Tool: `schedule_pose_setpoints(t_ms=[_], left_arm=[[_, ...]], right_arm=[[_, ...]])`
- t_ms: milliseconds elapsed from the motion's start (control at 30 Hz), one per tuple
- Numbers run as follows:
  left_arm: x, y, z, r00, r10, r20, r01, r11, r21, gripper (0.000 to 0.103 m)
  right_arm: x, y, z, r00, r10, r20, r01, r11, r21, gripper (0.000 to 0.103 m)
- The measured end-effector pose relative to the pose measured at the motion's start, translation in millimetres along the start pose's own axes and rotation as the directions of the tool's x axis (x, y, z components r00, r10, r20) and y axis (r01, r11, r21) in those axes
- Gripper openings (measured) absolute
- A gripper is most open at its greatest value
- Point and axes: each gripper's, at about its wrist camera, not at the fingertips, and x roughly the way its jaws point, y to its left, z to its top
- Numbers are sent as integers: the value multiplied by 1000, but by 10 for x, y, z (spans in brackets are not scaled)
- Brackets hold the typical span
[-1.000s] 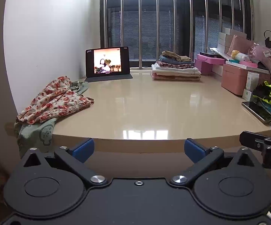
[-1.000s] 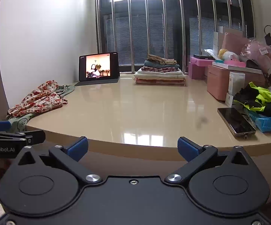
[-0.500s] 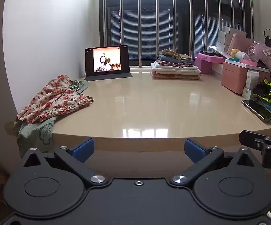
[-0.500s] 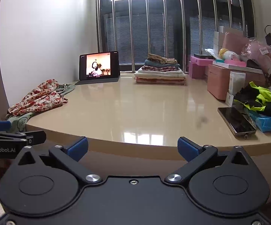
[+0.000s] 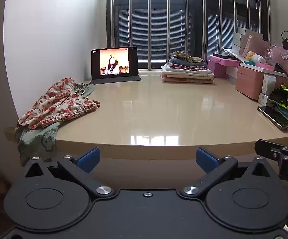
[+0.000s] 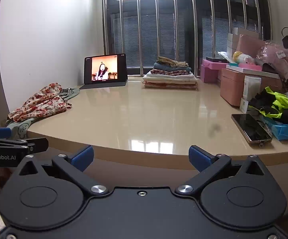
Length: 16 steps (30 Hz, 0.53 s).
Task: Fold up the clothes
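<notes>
Left wrist gripper: wide open, empty.
Right gripper: same.
Risk: floral garment overhangs left edge, possibly slipping when tugged.

"GenRobot.AI" stands in white on the left hand-held gripper, seen from the right wrist.

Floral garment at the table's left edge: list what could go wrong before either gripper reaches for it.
1. The floral garment lies on a green garment that hangs over the table edge; pulling one may drag the other off.
2. The phone sits near the front right edge, so a wide sweep of fabric could knock it.
3. Both the left gripper and right gripper are open and short of the table.
</notes>
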Motion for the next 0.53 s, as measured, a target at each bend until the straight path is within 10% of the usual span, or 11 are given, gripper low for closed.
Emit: schedule_pose_setpoints(t_ms=[533], left_arm=[[13,6,15,1000,8,-6,-8,1000,0,103]], right_arm=[[-1,35,3,1000,-2,-4,2,1000,8,103]])
